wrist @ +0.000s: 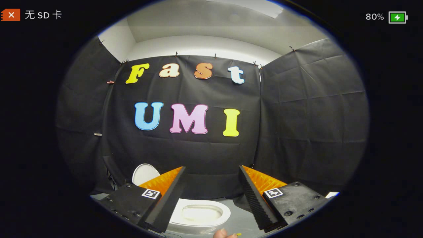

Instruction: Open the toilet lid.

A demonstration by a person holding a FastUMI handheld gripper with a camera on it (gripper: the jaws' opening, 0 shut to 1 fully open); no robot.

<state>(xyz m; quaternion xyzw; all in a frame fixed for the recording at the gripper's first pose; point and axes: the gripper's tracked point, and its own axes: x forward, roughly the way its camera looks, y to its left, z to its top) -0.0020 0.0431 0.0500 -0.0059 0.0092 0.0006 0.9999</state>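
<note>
The booth's black cloth wall (211, 148) stands behind everything. Low in front of it, on a pale grey floor (239, 219), sits a small white toilet (198, 215), seen from above between the two spread fingers of the tool (211, 198). Its oval seat ring and bowl lie open to view. A white rounded panel (145, 173) stands upright beyond the left finger, close to the wall; this looks like the toilet lid, already raised or nearly so, though its hinge is hidden behind the finger.

The tool is wide open and grips nothing; it hangs above the toilet, apart from both seat and lid.

The lid appears to be thin, rigid moulded plastic: light, stiff, smooth and probably slippery, turning on a hinge at the rear. It should need little force. The best hold is judged to be its free front edge, pinched or hooked from underneath, far from the hinge.

A fingertip (222, 234) shows just below the toilet.
</note>
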